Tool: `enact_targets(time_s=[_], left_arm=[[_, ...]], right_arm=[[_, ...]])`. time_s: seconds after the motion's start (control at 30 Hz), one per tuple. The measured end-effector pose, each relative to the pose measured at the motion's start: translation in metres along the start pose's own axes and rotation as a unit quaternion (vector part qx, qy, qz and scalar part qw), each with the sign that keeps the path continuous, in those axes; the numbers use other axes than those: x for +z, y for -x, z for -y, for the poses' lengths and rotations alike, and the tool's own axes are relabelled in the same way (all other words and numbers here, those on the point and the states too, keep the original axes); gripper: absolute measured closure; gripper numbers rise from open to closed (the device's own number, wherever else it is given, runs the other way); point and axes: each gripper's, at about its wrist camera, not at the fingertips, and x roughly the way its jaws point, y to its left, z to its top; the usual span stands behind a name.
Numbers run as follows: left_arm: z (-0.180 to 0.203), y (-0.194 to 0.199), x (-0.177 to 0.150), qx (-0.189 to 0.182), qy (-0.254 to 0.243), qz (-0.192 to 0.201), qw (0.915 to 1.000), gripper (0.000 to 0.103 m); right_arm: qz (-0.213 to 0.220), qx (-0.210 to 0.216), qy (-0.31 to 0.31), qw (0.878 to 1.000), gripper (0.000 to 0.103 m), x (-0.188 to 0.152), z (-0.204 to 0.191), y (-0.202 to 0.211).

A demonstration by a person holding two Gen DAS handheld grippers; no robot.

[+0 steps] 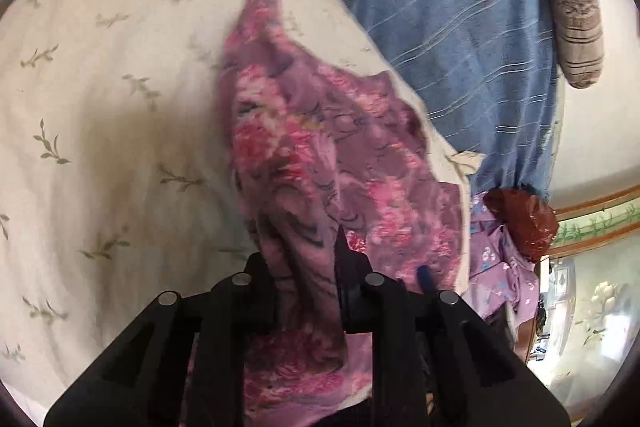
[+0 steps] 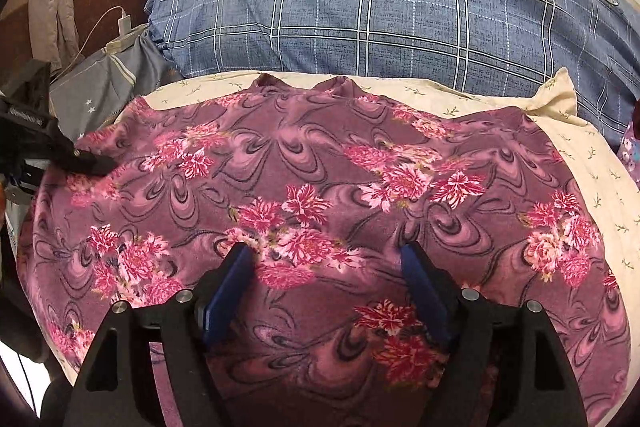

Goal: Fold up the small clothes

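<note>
A purple garment with pink flowers (image 2: 320,167) lies spread over the cream sheet (image 2: 580,147). In the right wrist view my right gripper (image 2: 326,255) stands open over the garment's near part, its blue pads (image 2: 236,275) wide apart with flat cloth between them. At that view's left edge my left gripper (image 2: 94,163) pinches the garment's left side. In the left wrist view my left gripper (image 1: 306,259) is shut on a bunched fold of the garment (image 1: 320,147), which rises from the sheet into the jaws and hides the fingertips.
A blue plaid pillow (image 2: 400,7) lies just beyond the garment. A white charger with its cable (image 2: 124,23) sits at the far left. A lilac flowered cloth (image 1: 500,267) and a dark red bundle (image 1: 524,223) lie off the sheet's edge. A striped cushion (image 1: 568,7) lies behind.
</note>
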Motion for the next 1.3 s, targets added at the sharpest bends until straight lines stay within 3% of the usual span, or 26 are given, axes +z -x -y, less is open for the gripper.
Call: enact_targets(time_s=[0.17, 0.27, 0.43, 0.53, 0.63, 0.7, 0.8, 0.83, 0.87, 0.9, 1.0, 1.2, 1.3], left_arm=[[0.063, 0.01, 0.001, -0.009, -0.038, 0.012, 0.9992, 0.085], [0.114, -0.004, 0.001, -0.005, -0.076, 0.006, 0.9971, 0.085], [0.181, -0.074, 0.0, 0.016, -0.116, -0.044, 0.9921, 0.085], [0.214, -0.136, -0.012, 0.058, -0.141, -0.095, 0.9838, 0.081], [0.232, -0.171, -0.027, 0.105, -0.154, -0.136, 0.973, 0.073], [0.242, -0.167, -0.034, 0.091, -0.156, -0.143, 0.9732, 0.065], [0.257, -0.139, -0.035, 0.05, -0.161, -0.155, 0.9735, 0.063], [0.264, -0.123, -0.032, 0.049, -0.172, -0.142, 0.9735, 0.061], [0.271, -0.105, -0.028, 0.054, -0.19, -0.12, 0.973, 0.051], [0.276, -0.091, -0.023, 0.067, -0.207, -0.096, 0.9713, 0.038], [0.28, -0.069, -0.007, 0.123, -0.237, -0.051, 0.9625, 0.024], [0.278, -0.115, 0.006, 0.162, -0.202, -0.103, 0.9606, 0.024], [0.287, -0.153, -0.002, 0.174, -0.202, -0.113, 0.9572, 0.024]], right_arm=[[-0.001, 0.022, -0.01, 1.0, 0.025, 0.001, 0.008, 0.002], [-0.004, 0.052, -0.029, 0.998, 0.025, -0.001, 0.018, 0.01], [0.0, 0.101, -0.077, 0.992, 0.025, -0.026, 0.05, 0.04], [0.009, 0.118, -0.086, 0.989, 0.025, -0.042, 0.065, 0.049], [0.017, 0.12, -0.079, 0.989, 0.025, -0.054, 0.07, 0.055], [0.019, 0.123, -0.072, 0.99, 0.025, -0.058, 0.07, 0.059], [0.013, 0.14, -0.082, 0.987, 0.025, -0.061, 0.076, 0.063], [0.009, 0.146, -0.088, 0.985, 0.025, -0.061, 0.079, 0.065], [0.004, 0.154, -0.095, 0.983, 0.025, -0.062, 0.082, 0.068], [0.002, 0.16, -0.105, 0.982, 0.025, -0.063, 0.086, 0.073], [0.003, 0.171, -0.138, 0.976, 0.025, -0.068, 0.103, 0.091], [0.052, 0.175, -0.231, 0.956, 0.014, -0.059, 0.149, 0.121], [0.042, 0.179, -0.233, 0.955, 0.014, -0.042, 0.149, 0.11]])
